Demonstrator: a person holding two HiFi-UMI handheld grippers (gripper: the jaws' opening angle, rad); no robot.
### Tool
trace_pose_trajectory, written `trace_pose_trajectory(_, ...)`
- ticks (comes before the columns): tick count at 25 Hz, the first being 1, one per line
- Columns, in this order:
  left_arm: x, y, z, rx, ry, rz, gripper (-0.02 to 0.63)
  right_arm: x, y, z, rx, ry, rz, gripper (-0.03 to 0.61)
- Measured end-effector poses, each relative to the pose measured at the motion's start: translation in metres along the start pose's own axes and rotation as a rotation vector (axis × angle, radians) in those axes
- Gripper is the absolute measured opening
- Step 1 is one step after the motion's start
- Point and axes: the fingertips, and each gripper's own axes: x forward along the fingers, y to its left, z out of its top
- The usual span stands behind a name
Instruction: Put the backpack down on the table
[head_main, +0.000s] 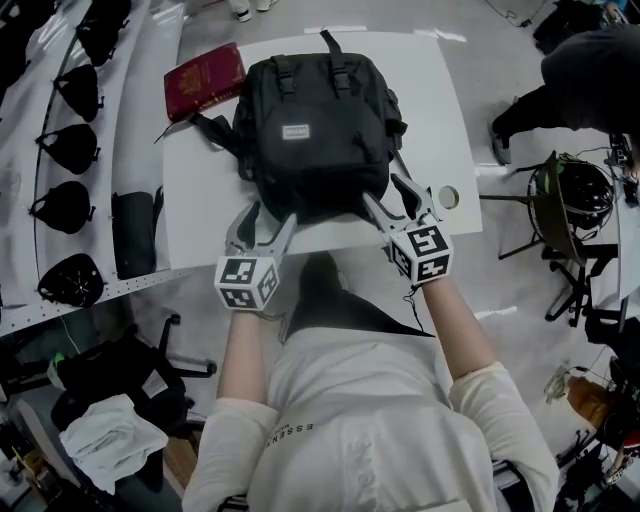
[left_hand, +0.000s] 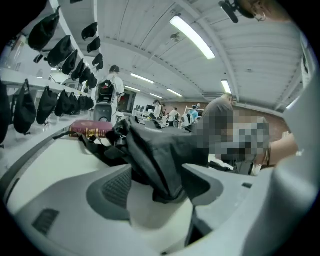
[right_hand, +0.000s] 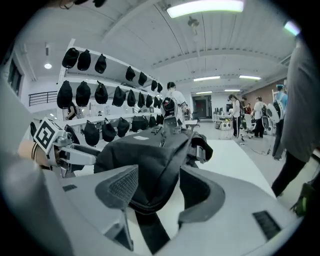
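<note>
A: Quick check: where are we w/ the backpack (head_main: 315, 125)?

B: It's lying flat on the white table (head_main: 200, 200), front side up, straps trailing off toward the red book (head_main: 205, 80) at the far left corner. Nothing's lifting it. We're judging the tabletop is carrying the whole weight.

A: And the grippers?

B: We're holding the left gripper (head_main: 270, 215) and the right gripper (head_main: 390, 195) at the bag's near edge, one per bottom corner. Both are standing w/ jaws wide apart. In both gripper views the bottom-edge fabric is sitting between the pads, but they aren't clamping it, so no grip on either side.

A: So we're calling the put-down done?

B: Basically, imo. The bag's resting near the table's front edge, and we aren't seeing it hang over. What we're left w/ is backing both grippers straight out w/o the pads snagging that loose fabric and dragging the bag toward the edge.
</note>
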Motion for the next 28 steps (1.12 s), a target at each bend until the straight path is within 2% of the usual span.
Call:
trace_pose_trajectory(3,-0.015,-0.008,0.017,0.044,-0.027,0.001,0.295,-0.016,0.008,0.021,-0.033,-0.052,0.004,0.252)
trace_pose_trajectory(7,-0.036,-0.034,0.051,0.145,-0.133,-0.046,0.279,-0.035,0.027,0.051,-0.050,-0.126,0.066,0.252)
trace_pose_trajectory(10,-0.051,-0.052,0.079,0.190,-0.195,-0.069,0.255,-0.051,0.043,0.076,-0.083,-0.191,0.118,0.249)
trace_pose_trajectory(11,-0.056,-0.057,0.088,0.190,-0.217,-0.077,0.220,-0.056,0.047,0.085,-0.100,-0.215,0.123,0.245)
trace_pose_trajectory(13,-0.067,-0.065,0.108,0.190,-0.260,-0.089,0.150,-0.067,0.051,0.101,-0.116,-0.263,0.119,0.199)
trace_pose_trajectory(15,-0.077,-0.072,0.125,0.211,-0.293,-0.092,0.118,-0.077,0.051,0.116,-0.102,-0.305,0.109,0.134)
trace_pose_trajectory(17,-0.086,-0.075,0.139,0.236,-0.321,-0.085,0.043,-0.083,0.048,0.128,-0.081,-0.344,0.096,0.076)
trace_pose_trajectory(18,-0.090,-0.075,0.145,0.246,-0.329,-0.081,0.026,-0.086,0.047,0.133,-0.073,-0.362,0.091,0.051)
trace_pose_trajectory(21,-0.095,-0.074,0.153,0.263,-0.335,-0.067,0.005,-0.094,0.047,0.146,-0.067,-0.409,0.104,0.015)
trace_pose_trajectory(25,-0.100,-0.074,0.161,0.287,-0.338,-0.061,0.003,-0.101,0.053,0.161,-0.122,-0.438,0.129,0.014)
trace_pose_trajectory(28,-0.108,-0.079,0.176,0.300,-0.376,-0.081,0.002,-0.107,0.055,0.173,-0.141,-0.464,0.128,0.014)
